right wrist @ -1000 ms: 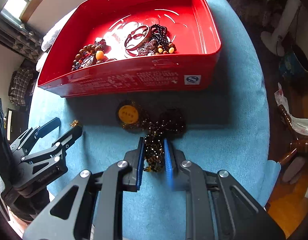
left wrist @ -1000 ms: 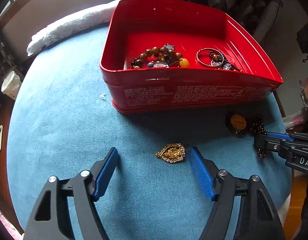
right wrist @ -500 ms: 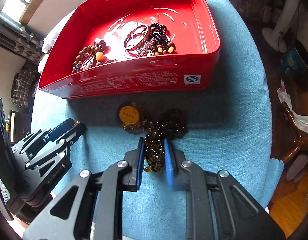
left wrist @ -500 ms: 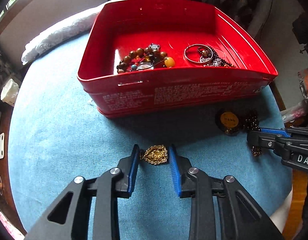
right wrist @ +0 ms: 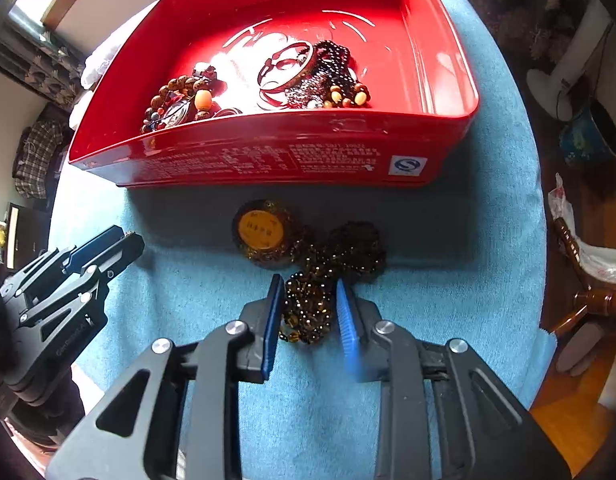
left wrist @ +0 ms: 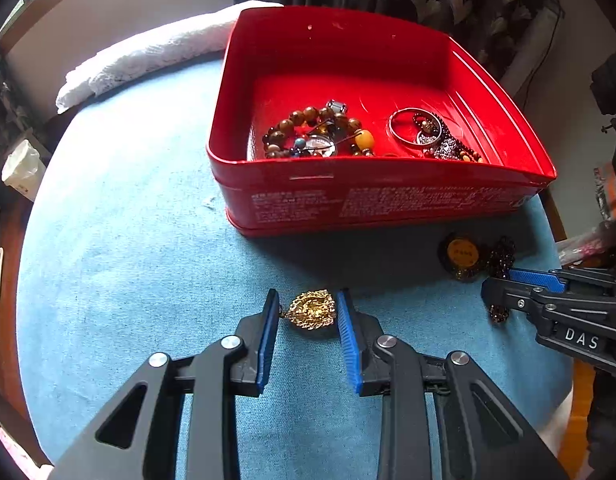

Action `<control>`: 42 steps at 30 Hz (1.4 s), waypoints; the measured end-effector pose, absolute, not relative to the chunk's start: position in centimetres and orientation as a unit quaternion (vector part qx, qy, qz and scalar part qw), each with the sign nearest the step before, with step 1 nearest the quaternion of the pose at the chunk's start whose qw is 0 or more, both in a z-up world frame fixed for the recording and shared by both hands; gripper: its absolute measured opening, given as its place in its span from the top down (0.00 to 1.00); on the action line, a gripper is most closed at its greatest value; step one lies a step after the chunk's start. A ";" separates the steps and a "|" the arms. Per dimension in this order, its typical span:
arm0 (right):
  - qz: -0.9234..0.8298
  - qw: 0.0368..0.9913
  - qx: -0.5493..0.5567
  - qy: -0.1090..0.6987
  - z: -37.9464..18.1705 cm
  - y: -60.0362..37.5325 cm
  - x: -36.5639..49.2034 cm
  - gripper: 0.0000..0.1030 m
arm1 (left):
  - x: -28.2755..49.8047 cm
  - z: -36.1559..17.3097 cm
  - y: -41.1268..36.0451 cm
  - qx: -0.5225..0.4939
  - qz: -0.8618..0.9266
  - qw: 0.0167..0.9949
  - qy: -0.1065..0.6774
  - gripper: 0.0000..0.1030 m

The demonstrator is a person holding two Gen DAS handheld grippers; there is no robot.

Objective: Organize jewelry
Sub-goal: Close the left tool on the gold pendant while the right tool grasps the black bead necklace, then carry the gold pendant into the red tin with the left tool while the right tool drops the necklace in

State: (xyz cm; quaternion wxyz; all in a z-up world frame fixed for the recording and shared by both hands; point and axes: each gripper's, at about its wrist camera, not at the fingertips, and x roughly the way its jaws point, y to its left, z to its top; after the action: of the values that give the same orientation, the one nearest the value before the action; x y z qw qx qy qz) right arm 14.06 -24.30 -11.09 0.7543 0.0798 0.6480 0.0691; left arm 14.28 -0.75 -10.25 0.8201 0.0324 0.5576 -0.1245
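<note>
A red tin (left wrist: 388, 196) stands on the blue cloth and holds a brown bead bracelet (left wrist: 316, 132), a metal bangle (left wrist: 414, 126) and dark beads. My left gripper (left wrist: 308, 312) is shut on a gold pendant (left wrist: 311, 312) that lies on the cloth in front of the tin. My right gripper (right wrist: 310, 308) is shut on a dark bead necklace (right wrist: 308, 304) with a round amber tag (right wrist: 261, 230), lying on the cloth near the tin's front wall (right wrist: 267, 160). The right gripper also shows at the right edge of the left wrist view (left wrist: 504, 284).
The blue cloth (left wrist: 127, 240) covers a round table. A white lace cloth (left wrist: 147, 60) lies at the far left edge. Beyond the table's right edge are a wooden chair (right wrist: 588, 300) and a fan base (right wrist: 556, 88).
My left gripper has moved up to the gold pendant and closed from wide open onto it. The right gripper stays shut on the bead necklace, which has barely moved.
</note>
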 end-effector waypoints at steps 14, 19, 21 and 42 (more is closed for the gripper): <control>0.080 0.771 0.091 0.625 -9.6 -25.3 12.8 0.83 | 14.6 -9.5 -0.7 0.025 -0.123 0.824 0.552 0.72; 0.083 0.779 0.082 0.616 -8.5 -25.5 12.7 0.83 | 13.9 -8.8 -0.7 0.023 -0.126 0.828 0.546 0.72; 0.083 0.782 0.078 0.613 -8.1 -25.3 12.6 0.83 | 13.6 -8.3 -0.7 0.023 -0.129 0.830 0.542 0.72; 0.092 0.798 0.039 0.594 -5.2 -23.5 10.3 0.84 | 11.9 -4.8 -0.9 0.028 -0.136 0.844 0.518 0.72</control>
State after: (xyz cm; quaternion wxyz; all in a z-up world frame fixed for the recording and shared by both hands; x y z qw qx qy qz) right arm 10.34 -23.53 -5.20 0.7982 0.0390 0.5940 0.0925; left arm 11.93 -0.94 -4.84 0.8441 0.0282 0.5180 -0.1356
